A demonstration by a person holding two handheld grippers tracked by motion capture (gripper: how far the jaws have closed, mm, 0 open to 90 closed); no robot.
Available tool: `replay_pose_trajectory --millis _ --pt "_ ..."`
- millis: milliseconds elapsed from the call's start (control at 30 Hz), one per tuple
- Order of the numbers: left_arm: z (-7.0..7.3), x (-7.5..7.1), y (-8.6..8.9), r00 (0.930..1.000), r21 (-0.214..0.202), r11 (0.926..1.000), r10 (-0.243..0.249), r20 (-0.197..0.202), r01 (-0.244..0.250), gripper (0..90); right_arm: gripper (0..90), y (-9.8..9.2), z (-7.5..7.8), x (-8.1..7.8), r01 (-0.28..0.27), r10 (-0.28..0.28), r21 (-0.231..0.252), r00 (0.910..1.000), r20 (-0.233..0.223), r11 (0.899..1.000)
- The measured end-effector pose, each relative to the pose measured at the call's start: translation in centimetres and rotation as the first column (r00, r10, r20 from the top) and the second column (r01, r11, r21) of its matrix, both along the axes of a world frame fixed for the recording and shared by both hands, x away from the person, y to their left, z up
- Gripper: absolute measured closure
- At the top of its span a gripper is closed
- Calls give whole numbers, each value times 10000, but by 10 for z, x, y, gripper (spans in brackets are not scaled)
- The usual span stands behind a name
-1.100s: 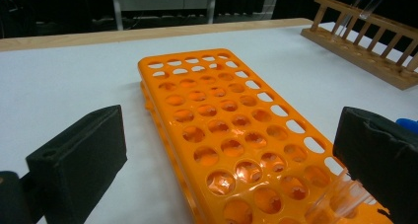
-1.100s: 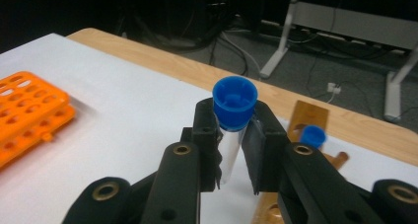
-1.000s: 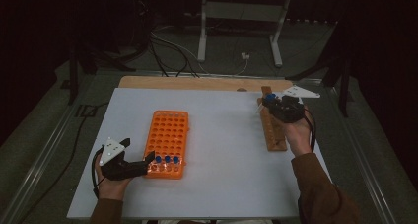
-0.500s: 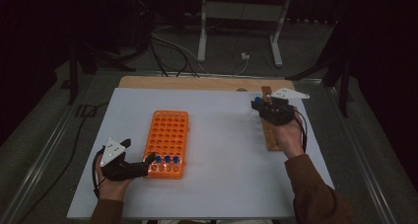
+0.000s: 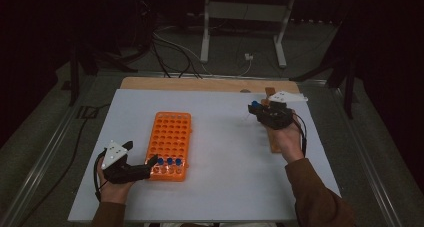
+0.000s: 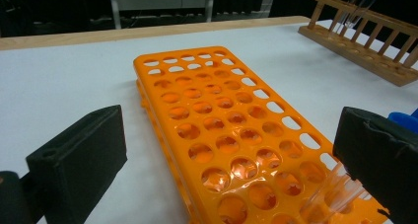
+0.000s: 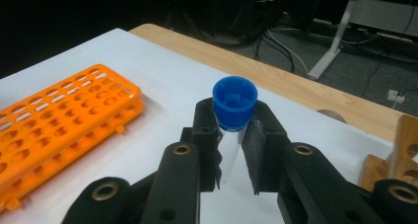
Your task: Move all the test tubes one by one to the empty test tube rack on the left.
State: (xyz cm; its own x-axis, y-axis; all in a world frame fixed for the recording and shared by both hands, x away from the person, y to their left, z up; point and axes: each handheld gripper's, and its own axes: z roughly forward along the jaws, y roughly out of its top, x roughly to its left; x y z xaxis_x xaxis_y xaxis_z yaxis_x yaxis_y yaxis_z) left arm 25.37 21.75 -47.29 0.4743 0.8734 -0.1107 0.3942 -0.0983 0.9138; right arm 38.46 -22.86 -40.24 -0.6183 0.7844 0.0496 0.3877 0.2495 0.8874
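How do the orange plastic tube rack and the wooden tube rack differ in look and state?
The orange plastic tube rack is a flat grid of many round holes; the wooden tube rack is a narrow frame of rails and posts. The orange plastic tube rack holds blue-capped tubes in its near row and sits between the left claw's open jaws; the wooden tube rack lies beside the right hand. Both rest on the white table.

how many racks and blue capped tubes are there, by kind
orange rack: 1
wooden rack: 1
blue-capped tubes in the orange rack: 3
blue-capped tube in the right gripper: 1
total: 6
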Motion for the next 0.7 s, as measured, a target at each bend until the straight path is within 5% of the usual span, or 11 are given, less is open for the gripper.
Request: replay_pose_trajectory --millis 700 --pt "-1 0 2 9999 -240 9997 103 -42 -104 8 767 27 -4 -6 -813 813 11 9966 -163 9967"
